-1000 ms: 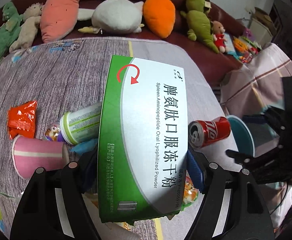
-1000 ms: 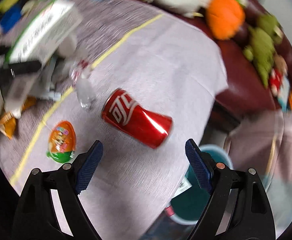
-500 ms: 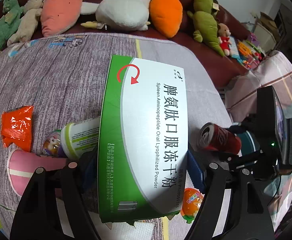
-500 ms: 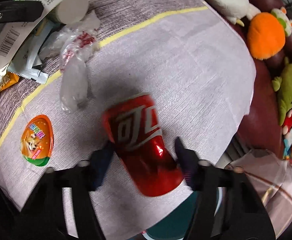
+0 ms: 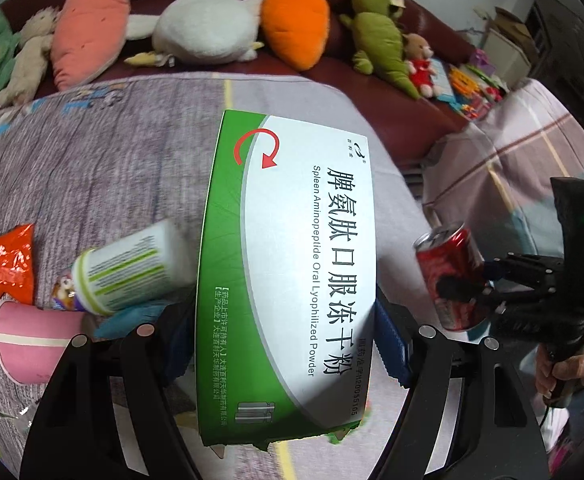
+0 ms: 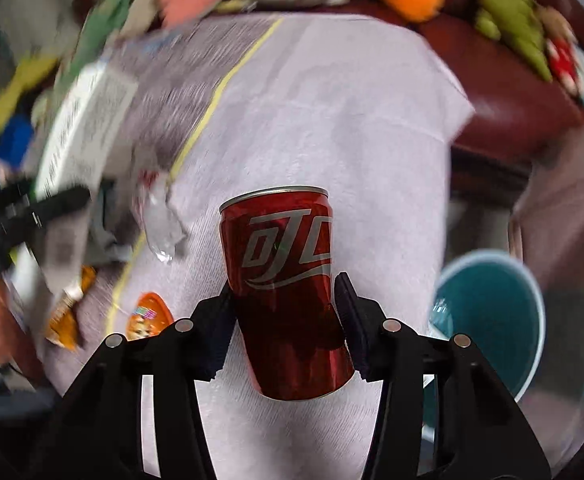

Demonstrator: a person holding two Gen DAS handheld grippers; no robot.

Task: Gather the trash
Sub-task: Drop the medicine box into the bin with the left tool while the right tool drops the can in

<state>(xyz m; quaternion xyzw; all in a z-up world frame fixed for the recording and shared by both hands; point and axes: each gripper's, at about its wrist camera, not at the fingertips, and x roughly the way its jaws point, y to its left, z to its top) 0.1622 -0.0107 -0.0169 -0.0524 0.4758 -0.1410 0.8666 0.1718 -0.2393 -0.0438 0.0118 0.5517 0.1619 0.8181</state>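
Between the blue pads of the left claw (image 5: 280,344), a green-and-white cardboard medicine box (image 5: 288,280) is clamped by its long sides and carried above the grey-lilac cloth-covered table (image 5: 92,168). Left of that claw are listed a white cylindrical plastic bottle with green label (image 5: 128,272) lying on its side, a pink paper cup (image 5: 32,348) tipped over, and a crumpled orange foil wrapper (image 5: 10,264).

Between the fingers of the right claw (image 6: 284,308), a red aluminium drinks can (image 6: 288,292) is gripped at mid-body, its silver rim pointing away from the claw; the jaws have just been closing on it. To the right of and below this claw, a teal round plastic bin (image 6: 492,316) is recorded beside the table edge. Left of the same claw, a clear crumpled plastic wrapper (image 6: 160,216) and an orange egg-shaped packet (image 6: 148,316) are noted on the cloth.
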